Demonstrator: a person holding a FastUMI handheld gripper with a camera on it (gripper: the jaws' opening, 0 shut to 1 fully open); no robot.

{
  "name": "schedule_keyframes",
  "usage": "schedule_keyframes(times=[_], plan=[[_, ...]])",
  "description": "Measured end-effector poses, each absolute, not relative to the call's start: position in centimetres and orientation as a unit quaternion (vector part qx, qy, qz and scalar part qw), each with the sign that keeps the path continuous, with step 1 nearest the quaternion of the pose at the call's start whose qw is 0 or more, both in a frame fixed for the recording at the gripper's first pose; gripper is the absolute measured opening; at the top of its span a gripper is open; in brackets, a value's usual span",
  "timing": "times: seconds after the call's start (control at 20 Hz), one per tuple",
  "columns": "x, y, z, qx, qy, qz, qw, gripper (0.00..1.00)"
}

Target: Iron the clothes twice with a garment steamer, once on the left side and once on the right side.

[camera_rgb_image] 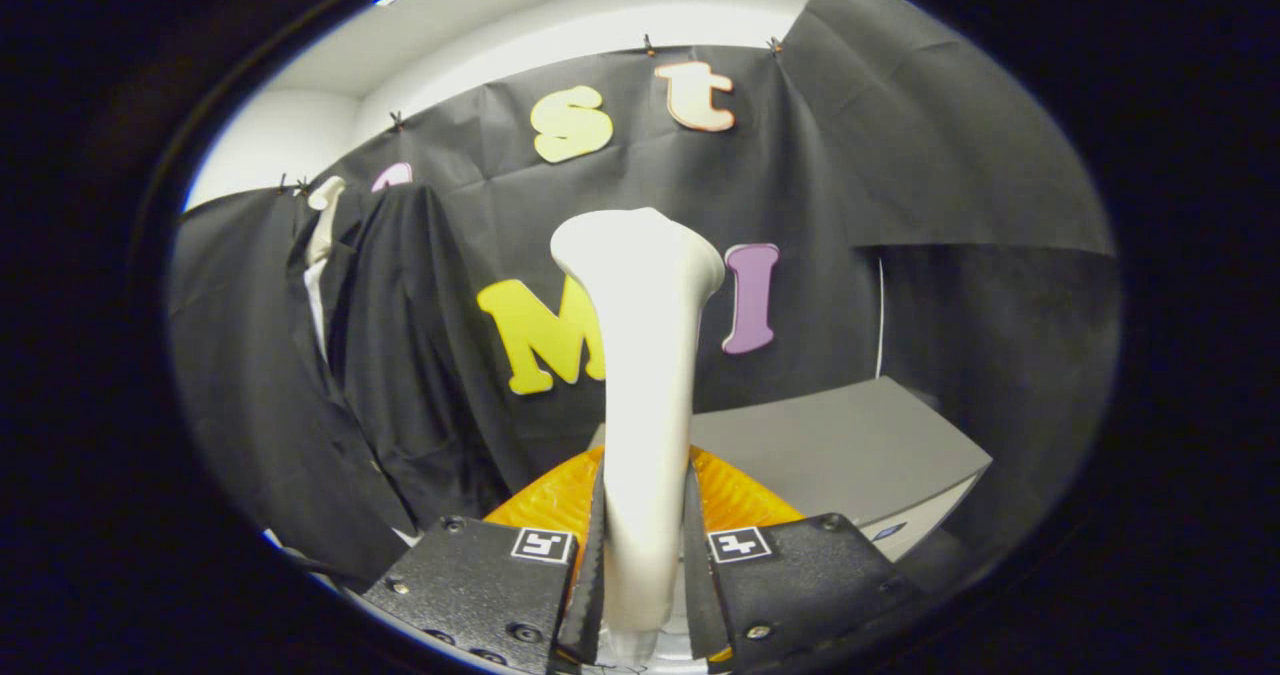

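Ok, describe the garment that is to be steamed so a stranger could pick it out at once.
Start at the black cloth wall of the booth. To the left of the white steamer, which the gripper holds between its fingers, a dark garment hangs in front of that wall. Unlike the flat cloth behind it, it drapes in folds from a pale hanger.

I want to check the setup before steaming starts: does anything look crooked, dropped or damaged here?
Nothing stands out. The claw is shut on the white steamer, which stands upright between its fingers. The black garment hangs beyond them against the cloth wall, apart from the steamer.
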State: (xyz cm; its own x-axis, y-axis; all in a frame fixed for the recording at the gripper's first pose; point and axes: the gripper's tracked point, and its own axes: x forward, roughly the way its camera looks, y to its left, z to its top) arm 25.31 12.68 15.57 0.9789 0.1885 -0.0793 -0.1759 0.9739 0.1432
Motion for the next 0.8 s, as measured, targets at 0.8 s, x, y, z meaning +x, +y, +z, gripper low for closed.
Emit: schedule_keyframes(times=[0.8], plan=[[21.1, 35.9, 27.9, 0.040, -0.047, 0.199, 0.978, 0.36]])
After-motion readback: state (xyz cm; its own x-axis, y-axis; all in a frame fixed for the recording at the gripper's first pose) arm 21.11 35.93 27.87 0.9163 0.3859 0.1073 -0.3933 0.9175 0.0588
